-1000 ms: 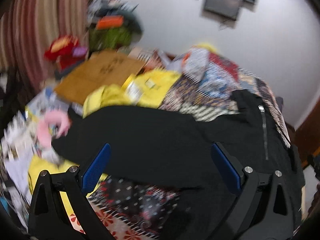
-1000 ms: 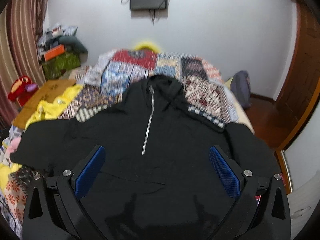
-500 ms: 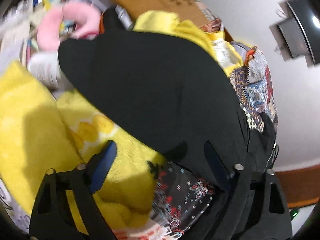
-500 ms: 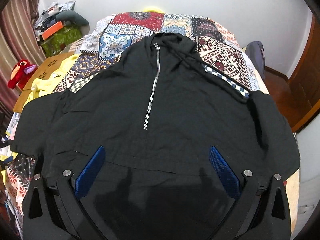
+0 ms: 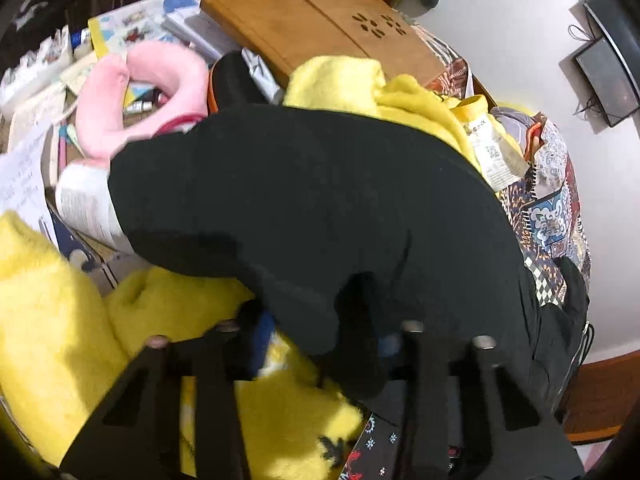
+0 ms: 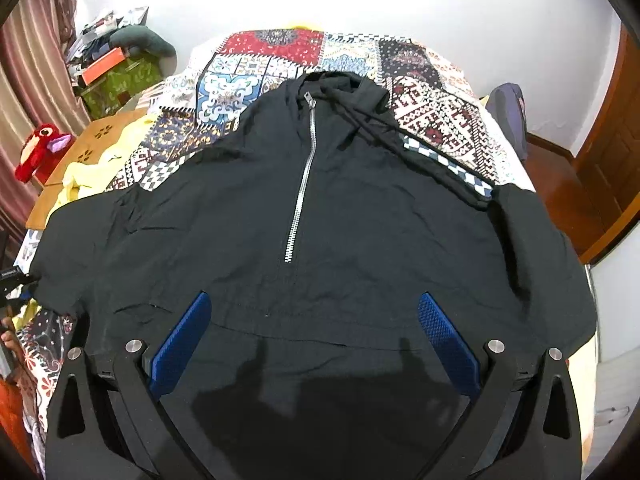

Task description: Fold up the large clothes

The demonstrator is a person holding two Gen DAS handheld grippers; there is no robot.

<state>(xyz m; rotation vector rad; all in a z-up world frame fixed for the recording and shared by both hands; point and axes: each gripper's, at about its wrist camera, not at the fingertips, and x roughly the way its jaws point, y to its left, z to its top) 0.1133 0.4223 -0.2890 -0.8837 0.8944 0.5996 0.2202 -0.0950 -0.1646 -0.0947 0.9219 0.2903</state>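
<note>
Black hoodie [image 6: 320, 216] spread on the bed [image 6: 432, 120].
Left gripper [image 5: 324, 340] has just been closing, pinching its sleeve [image 5: 280, 200] at lower centre; right gripper [image 6: 312, 336] gapes empty.

Your black hoodie [image 6: 320, 216]: matt woven cloth, finely creased. Its zipper [image 6: 302, 184]: bright metal teeth. Patchwork bedcover [image 6: 436, 116] under it: printed cloth. Your right tongs [image 6: 314, 340]: matt black plastic frame, blue dimpled pads, shiny metal bolts. Yellow blanket [image 5: 60, 320]: fuzzy fleece. Pink neck pillow [image 5: 160, 92]: soft plush. Brown board [image 5: 312, 24]: smooth wood.
</note>
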